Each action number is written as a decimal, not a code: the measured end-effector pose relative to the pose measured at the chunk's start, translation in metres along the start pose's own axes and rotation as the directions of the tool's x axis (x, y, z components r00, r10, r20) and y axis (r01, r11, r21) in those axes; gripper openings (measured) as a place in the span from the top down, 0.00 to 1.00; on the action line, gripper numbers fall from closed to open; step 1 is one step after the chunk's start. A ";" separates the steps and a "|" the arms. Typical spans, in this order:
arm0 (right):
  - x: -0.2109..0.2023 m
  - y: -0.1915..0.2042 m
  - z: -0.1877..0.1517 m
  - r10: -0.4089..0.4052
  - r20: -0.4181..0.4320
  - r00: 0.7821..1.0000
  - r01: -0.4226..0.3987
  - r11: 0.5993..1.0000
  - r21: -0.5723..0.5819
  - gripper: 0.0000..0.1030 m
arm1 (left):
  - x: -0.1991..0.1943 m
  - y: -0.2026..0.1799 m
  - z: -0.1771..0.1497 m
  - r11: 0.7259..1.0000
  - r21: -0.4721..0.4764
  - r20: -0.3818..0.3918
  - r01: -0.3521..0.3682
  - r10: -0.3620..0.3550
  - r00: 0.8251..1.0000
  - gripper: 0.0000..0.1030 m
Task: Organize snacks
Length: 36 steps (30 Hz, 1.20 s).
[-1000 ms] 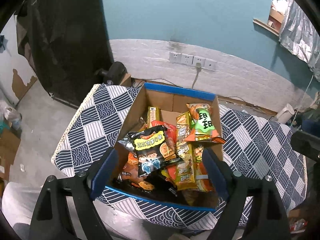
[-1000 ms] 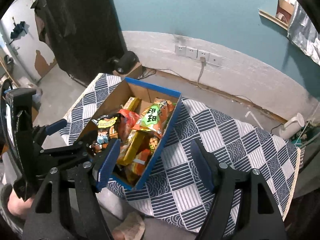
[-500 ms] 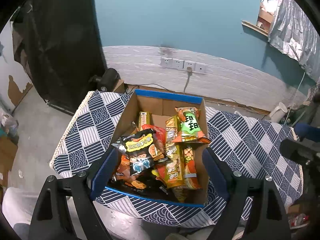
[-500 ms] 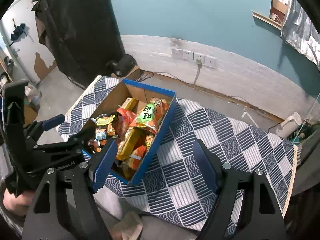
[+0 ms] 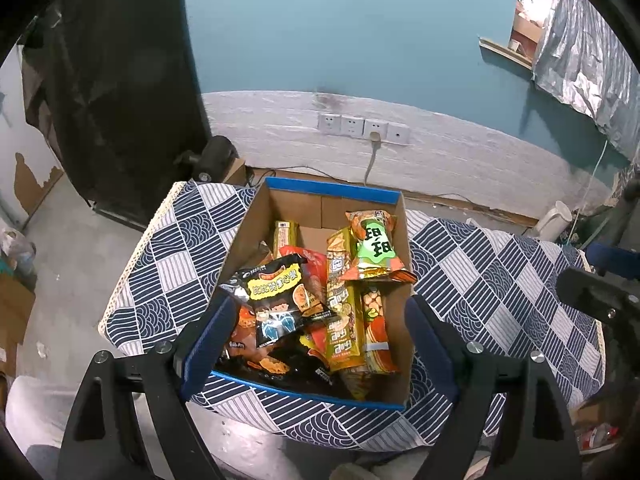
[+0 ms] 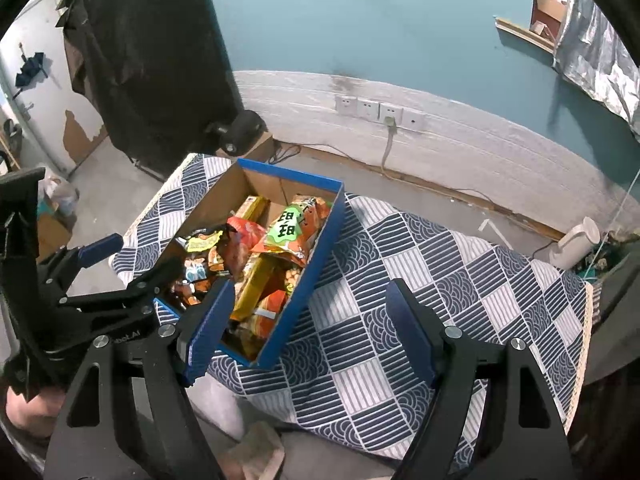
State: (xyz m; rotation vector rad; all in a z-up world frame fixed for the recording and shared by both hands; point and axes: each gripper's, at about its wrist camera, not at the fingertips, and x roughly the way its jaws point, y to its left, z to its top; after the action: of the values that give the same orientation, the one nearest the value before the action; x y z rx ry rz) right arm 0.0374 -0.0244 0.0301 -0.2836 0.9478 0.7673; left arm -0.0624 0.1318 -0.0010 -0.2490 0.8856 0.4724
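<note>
1. Snacks (image 5: pixel 320 304) are lying heaped in the cardboard box (image 5: pixel 332 190), packs overlapping, loosely stacked rather than sorted; fits both a box being filled and one being emptied.
2. Left gripper (image 5: pixel 316 340) is hovering spread wide over the box's near end, holding nothing.
3. Right gripper (image 6: pixel 308 328) is also hanging released, empty, just beside the box's right wall.
4. Box is sitting on the left part of the patterned cloth (image 6: pixel 420 280) covering the table.
5. Behind: wall sockets (image 5: pixel 362 128), teal wall (image 5: pixel 340 32), dark drape (image 6: pixel 152 60).
</note>
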 end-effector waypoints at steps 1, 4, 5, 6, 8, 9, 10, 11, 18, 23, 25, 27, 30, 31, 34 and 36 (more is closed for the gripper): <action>0.000 0.000 0.000 0.001 -0.001 1.000 -0.001 1.000 0.000 0.24 | 0.000 0.000 0.000 1.000 -0.001 -0.001 -0.002 0.002 1.000 0.15; 0.001 0.001 0.000 0.003 -0.003 1.000 -0.003 1.000 0.000 0.24 | 0.000 0.000 -0.001 1.000 0.000 0.000 -0.001 0.001 1.000 0.15; 0.001 0.001 0.000 0.001 -0.002 1.000 -0.001 1.000 0.002 0.24 | 0.000 0.000 -0.001 1.000 0.000 0.000 -0.002 0.002 1.000 0.15; 0.001 0.001 0.000 0.003 -0.003 1.000 -0.003 1.000 0.002 0.24 | -0.001 0.000 -0.001 1.000 0.000 0.001 -0.003 0.003 1.000 0.15; 0.001 0.001 0.000 0.005 -0.003 1.000 -0.005 1.000 0.002 0.24 | -0.001 0.000 0.000 1.000 -0.001 0.002 -0.001 0.001 1.000 0.15; 0.001 0.002 -0.001 0.005 -0.003 1.000 -0.005 1.000 0.001 0.24 | -0.001 0.000 0.000 1.000 -0.002 0.002 -0.003 0.003 1.000 0.15; 0.001 0.002 -0.001 0.005 -0.003 1.000 -0.005 1.000 0.002 0.24 | -0.001 0.001 0.000 1.000 -0.002 0.003 -0.004 0.004 1.000 0.15; 0.001 0.002 -0.001 0.005 -0.004 1.000 -0.005 1.000 0.003 0.24 | -0.001 0.001 0.000 1.000 -0.003 0.002 -0.003 0.003 1.000 0.15; 0.004 0.004 -0.004 0.010 -0.015 1.000 -0.010 1.000 0.005 0.24 | 0.001 0.001 -0.001 1.000 -0.004 -0.011 0.003 -0.003 1.000 0.15; 0.006 0.003 -0.005 0.015 -0.023 1.000 -0.014 1.000 0.010 0.24 | 0.004 0.000 -0.001 1.000 0.003 -0.025 0.002 -0.002 1.000 0.15; 0.006 0.003 -0.005 0.015 -0.023 1.000 -0.014 1.000 0.010 0.24 | 0.003 0.001 -0.001 1.000 0.000 -0.023 0.003 -0.003 1.000 0.15; 0.006 0.004 -0.005 0.015 -0.023 1.000 -0.014 1.000 0.008 0.24 | 0.002 0.002 -0.001 1.000 -0.003 -0.012 -0.005 0.005 1.000 0.15; 0.006 0.004 -0.005 0.015 -0.021 1.000 -0.015 1.000 0.009 0.24 | -0.002 0.003 0.001 1.000 -0.003 0.007 -0.015 0.015 1.000 0.15; 0.005 0.004 -0.004 0.016 -0.021 1.000 -0.015 1.000 0.007 0.24 | -0.003 0.004 0.001 1.000 -0.004 0.010 -0.017 0.017 1.000 0.15; 0.005 0.005 -0.004 0.018 -0.019 1.000 -0.018 1.000 0.006 0.24 | -0.005 0.005 0.001 1.000 -0.005 0.010 -0.019 0.019 1.000 0.15; 0.005 0.005 -0.004 0.018 -0.018 1.000 -0.017 1.000 0.006 0.24 | -0.006 0.005 0.001 1.000 -0.005 0.014 -0.016 0.016 1.000 0.15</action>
State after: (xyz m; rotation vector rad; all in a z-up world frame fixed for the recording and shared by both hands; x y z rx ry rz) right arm 0.0332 -0.0204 0.0243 -0.2783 0.9705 0.7792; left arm -0.0674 0.1343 0.0045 -0.2431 0.8731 0.4908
